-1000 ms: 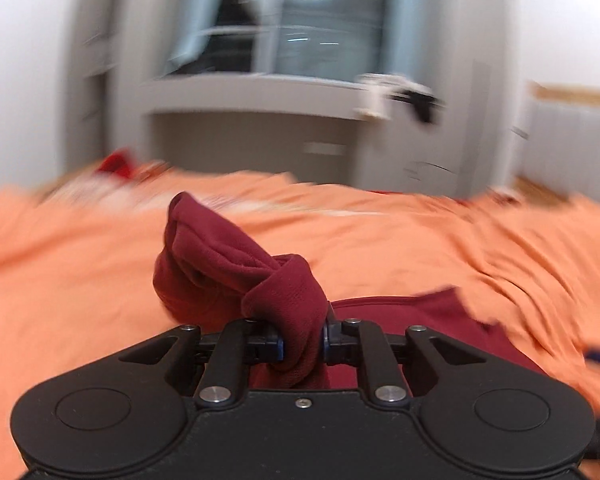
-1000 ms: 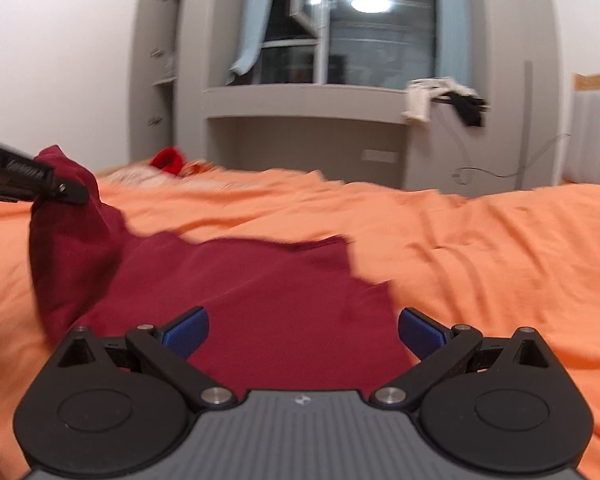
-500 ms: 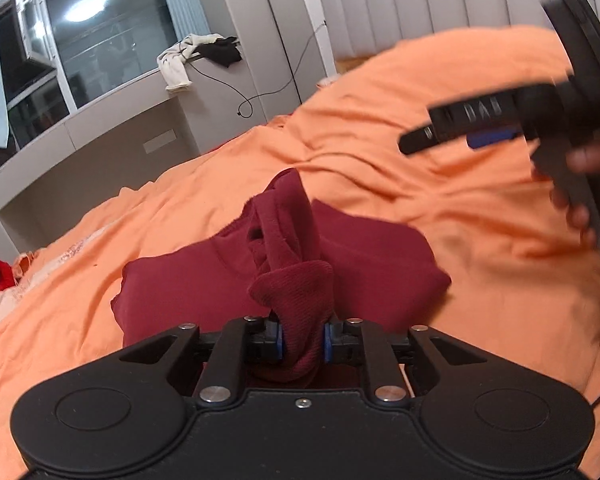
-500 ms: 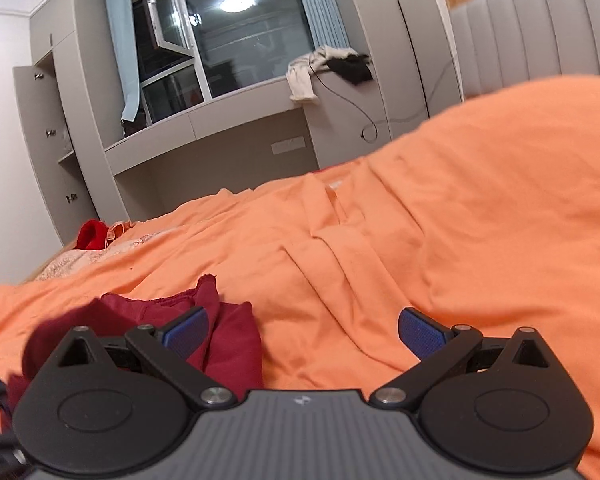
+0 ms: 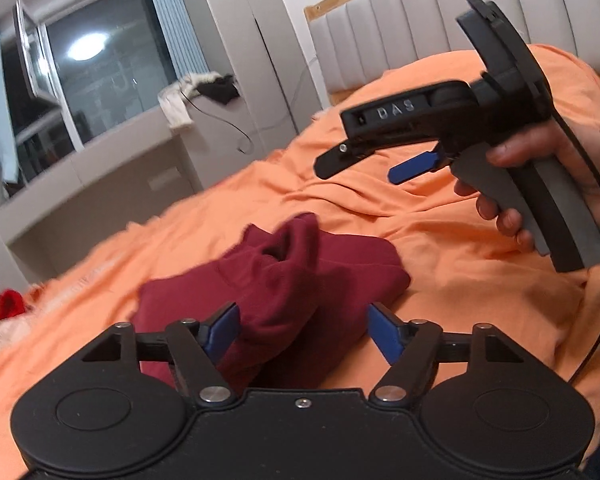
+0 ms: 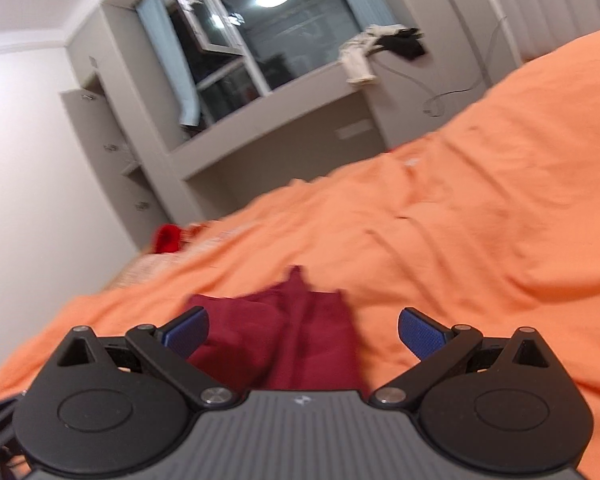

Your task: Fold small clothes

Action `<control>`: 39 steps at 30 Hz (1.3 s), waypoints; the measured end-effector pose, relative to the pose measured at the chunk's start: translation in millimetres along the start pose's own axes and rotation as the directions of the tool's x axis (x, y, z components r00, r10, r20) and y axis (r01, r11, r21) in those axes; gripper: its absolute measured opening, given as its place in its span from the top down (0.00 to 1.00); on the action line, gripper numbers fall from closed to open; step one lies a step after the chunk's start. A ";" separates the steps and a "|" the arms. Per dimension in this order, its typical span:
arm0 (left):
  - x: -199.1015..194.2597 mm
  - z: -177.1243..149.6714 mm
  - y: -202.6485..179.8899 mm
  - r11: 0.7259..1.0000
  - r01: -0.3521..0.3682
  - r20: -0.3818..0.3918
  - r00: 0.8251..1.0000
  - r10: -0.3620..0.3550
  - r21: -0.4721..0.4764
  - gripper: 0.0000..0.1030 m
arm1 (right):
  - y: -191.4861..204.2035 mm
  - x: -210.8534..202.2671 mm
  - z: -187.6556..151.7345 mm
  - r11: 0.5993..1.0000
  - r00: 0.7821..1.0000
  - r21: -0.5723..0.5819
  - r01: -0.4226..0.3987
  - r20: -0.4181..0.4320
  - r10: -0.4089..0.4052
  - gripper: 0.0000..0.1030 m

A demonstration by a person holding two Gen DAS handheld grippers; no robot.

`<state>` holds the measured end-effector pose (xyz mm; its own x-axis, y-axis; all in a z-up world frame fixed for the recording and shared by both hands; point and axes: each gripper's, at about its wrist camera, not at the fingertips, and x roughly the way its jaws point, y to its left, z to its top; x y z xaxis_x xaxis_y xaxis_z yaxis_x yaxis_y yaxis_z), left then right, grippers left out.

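Note:
A dark red garment (image 5: 284, 292) lies bunched and folded over on the orange bed cover (image 5: 440, 280). My left gripper (image 5: 304, 334) is open, its blue pads on either side of the garment's raised fold, gripping nothing. My right gripper (image 6: 302, 330) is open and empty, held above the garment (image 6: 288, 332). It also shows in the left wrist view (image 5: 380, 160), held in a hand up in the air at the right, above the bed cover.
A grey padded headboard (image 5: 480, 20) stands at the far right. A grey window ledge and cabinet (image 6: 268, 112) run behind the bed, with white and black clothes (image 6: 380, 48) on the ledge. A red item (image 6: 168, 238) lies at the bed's far left.
My left gripper has opened and let go of the red garment, which now lies on the cover. My right gripper has swung over the garment, still open.

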<state>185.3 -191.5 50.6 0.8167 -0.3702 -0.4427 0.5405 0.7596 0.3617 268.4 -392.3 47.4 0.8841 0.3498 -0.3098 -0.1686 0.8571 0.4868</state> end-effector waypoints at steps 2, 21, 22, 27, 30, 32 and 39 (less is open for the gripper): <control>-4.0 -3.6 -0.3 0.998 -0.055 0.014 0.998 0.054 0.019 0.29 | 5.6 2.9 1.1 0.998 0.998 0.018 -0.056 -0.002 0.056 0.00; 5.4 -39.2 18.7 0.990 -0.133 -0.069 0.989 0.130 -0.042 0.75 | 33.7 18.8 -33.3 0.993 0.971 -0.073 -0.093 -0.226 0.074 0.78; 5.5 -40.4 16.8 0.990 -0.136 -0.065 0.989 0.133 -0.037 0.76 | 33.2 17.4 -33.7 0.992 0.971 -0.075 -0.099 -0.226 0.079 0.76; 4.2 -44.1 13.5 0.990 -0.138 -0.056 0.989 0.136 -0.030 0.78 | 20.5 15.3 -25.1 0.991 0.970 0.012 -0.131 -0.204 0.130 0.38; 3.6 -45.2 15.1 0.991 -0.132 -0.054 0.990 0.130 -0.036 0.78 | 14.8 18.4 -15.6 0.984 0.970 0.082 -0.157 -0.176 0.170 0.28; 4.0 -45.8 14.8 0.991 -0.132 -0.054 0.990 0.130 -0.032 0.78 | 11.9 24.9 -10.0 0.977 0.968 0.131 -0.167 -0.164 0.188 0.23; 4.3 -45.4 15.2 0.991 -0.128 -0.055 0.990 0.126 -0.035 0.78 | 10.6 82.4 -4.8 0.975 0.959 0.214 -0.062 -0.258 0.118 0.47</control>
<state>187.8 -157.2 16.9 0.8661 -0.2413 -0.4377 0.4236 0.8193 0.3865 337.4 -352.6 23.1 0.7157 0.5339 -0.4503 -0.1261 0.7329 0.6686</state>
